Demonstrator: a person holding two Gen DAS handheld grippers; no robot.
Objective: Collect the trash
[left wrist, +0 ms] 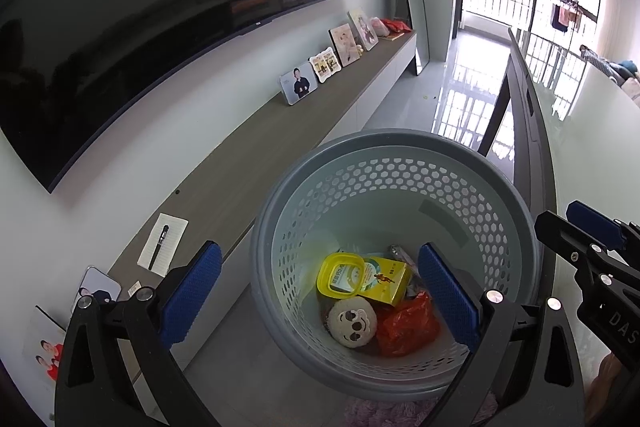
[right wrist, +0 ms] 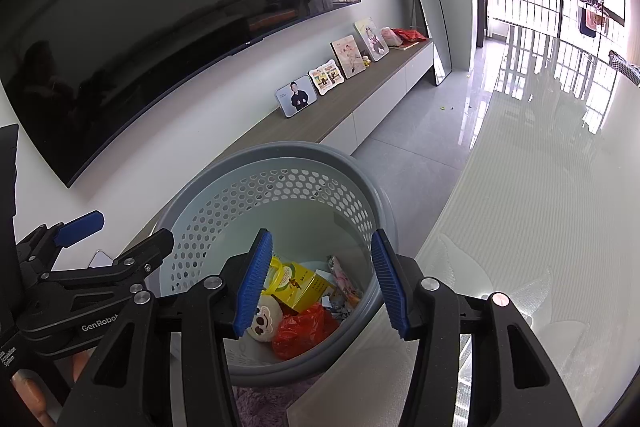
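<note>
A grey perforated waste basket (left wrist: 400, 155) stands on the floor beside a glass table; it also shows in the right wrist view (right wrist: 280, 155). Inside lie a yellow lid (left wrist: 340, 275), a yellow-green carton (left wrist: 388, 279), a round cream toy face (left wrist: 352, 323) and a red plastic bag (left wrist: 408, 327). The same toy face (right wrist: 264, 323), red bag (right wrist: 300, 331) and carton (right wrist: 300, 283) show in the right wrist view. My left gripper (left wrist: 320, 299) is open and empty above the basket. My right gripper (right wrist: 320, 283) is open and empty above it too.
A long low TV cabinet (left wrist: 248, 163) runs along the wall under a large TV (left wrist: 140, 39), bearing photo frames (left wrist: 298, 89), a notepad with a pen (left wrist: 162, 245) and a phone (left wrist: 98, 287). The glass table (right wrist: 540, 227) lies to the right. A purple rug (left wrist: 380, 411) lies under the basket.
</note>
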